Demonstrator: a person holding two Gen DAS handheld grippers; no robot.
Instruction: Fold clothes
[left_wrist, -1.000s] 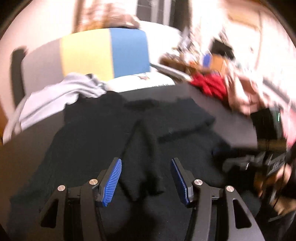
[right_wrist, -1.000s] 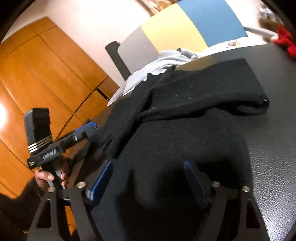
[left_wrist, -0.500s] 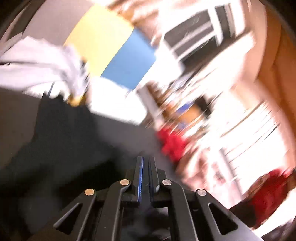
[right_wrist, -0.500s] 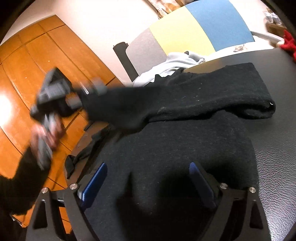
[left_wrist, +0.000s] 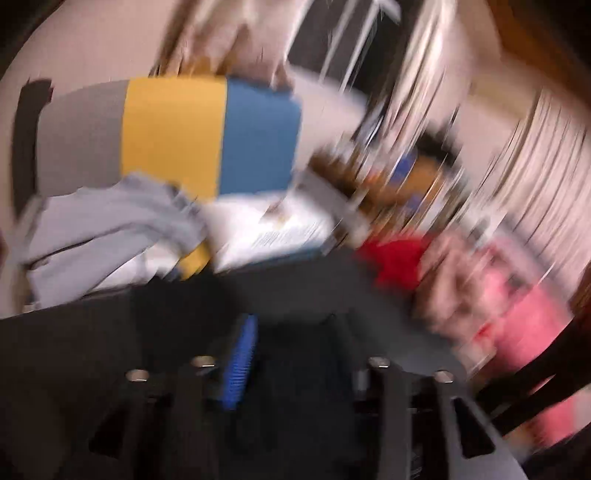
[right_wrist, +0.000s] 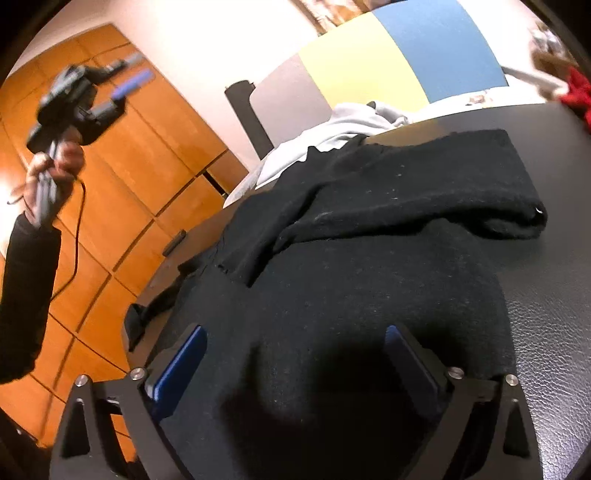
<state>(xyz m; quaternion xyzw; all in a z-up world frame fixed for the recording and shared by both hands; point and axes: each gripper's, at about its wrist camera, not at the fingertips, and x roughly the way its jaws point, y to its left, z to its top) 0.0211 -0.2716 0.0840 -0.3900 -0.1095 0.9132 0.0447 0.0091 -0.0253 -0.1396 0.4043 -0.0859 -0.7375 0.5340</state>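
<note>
Your black garment (right_wrist: 369, 266) lies spread on the dark, leather-textured tabletop (right_wrist: 546, 332), with one part folded across its far half so that a thick rolled edge runs toward the right side and ends near the tabletop's bare surface. A strip of the fabric trails off the near-left edge of the tabletop. Your right gripper (right_wrist: 291, 362) hovers low over the near part of the garment with its jaws spread wide, blue pads on either side and nothing between them. Your left gripper (right_wrist: 122, 79) is raised high off to the left in the right wrist view, held up in your hand (right_wrist: 51, 173) with a dark sleeve below it and a thin cable hanging down; its blue-padded fingers stand apart and carry no cloth. In the left wrist view everything is smeared by motion, but one blue pad (left_wrist: 240, 365) sits well clear of the opposite finger, with dark fabric below. Beyond the garment a pale grey garment (right_wrist: 354, 122) is heaped at the far edge of the tabletop, in front of a grey, yellow and blue panel (right_wrist: 388, 62). Red fabric (right_wrist: 576, 92) sits at the far right, and orange wooden cabinet doors (right_wrist: 140, 177) fill the left.
</note>
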